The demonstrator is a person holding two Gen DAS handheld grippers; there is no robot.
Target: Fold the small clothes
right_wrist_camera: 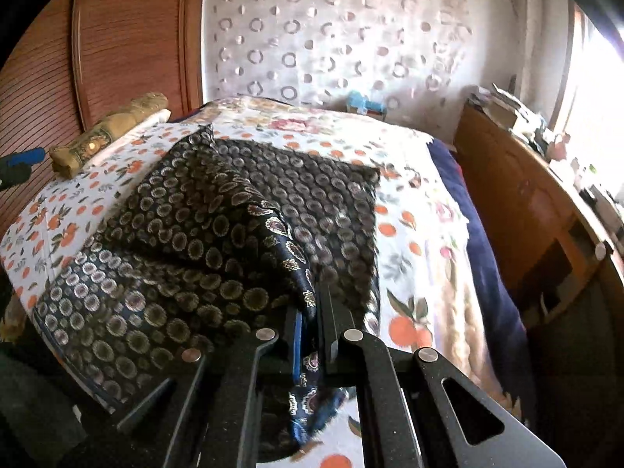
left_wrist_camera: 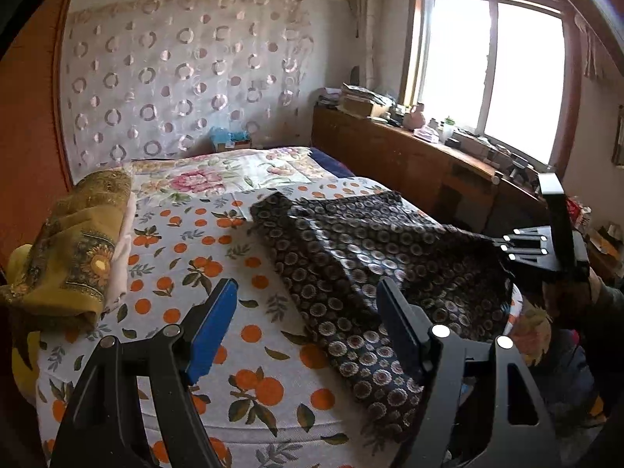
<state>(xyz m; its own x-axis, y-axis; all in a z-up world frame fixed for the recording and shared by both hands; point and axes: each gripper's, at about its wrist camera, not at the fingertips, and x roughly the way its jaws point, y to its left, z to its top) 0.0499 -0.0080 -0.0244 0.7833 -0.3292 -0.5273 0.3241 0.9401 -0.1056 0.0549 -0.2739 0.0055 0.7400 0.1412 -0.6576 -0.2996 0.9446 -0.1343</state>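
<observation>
Where the left wrist view looks along the bed (left_wrist_camera: pixel 163 273), an orange-print sheet covers the mattress, a floral quilt (left_wrist_camera: pixel 218 179) lies toward the far edge, and a circle-patterned curtain (left_wrist_camera: pixel 175 78) hangs on the wall behind. A wooden cabinet (left_wrist_camera: pixel 409 156) crowded with clutter runs under the bright window (left_wrist_camera: pixel 491 74) along the bed's right side. Folded mustard cloths (left_wrist_camera: pixel 74 257) are stacked at the left edge. The left gripper (left_wrist_camera: pixel 308 331) hangs with its jaws wide apart and nothing between them, above the near edge. The dark medallion-print scarf (left_wrist_camera: pixel 351 257) lies spread and rumpled over the right half of the bed, its near-right corner lifted toward the right gripper (left_wrist_camera: pixel 522 247).

From the right wrist view, the right gripper (right_wrist_camera: pixel 312 327) is clamped tight on a fold of the scarf (right_wrist_camera: pixel 218 218), whose glossy blue underside shows between the fingers. The rest drapes across the bed (right_wrist_camera: pixel 409 257), one flap turned over itself.
</observation>
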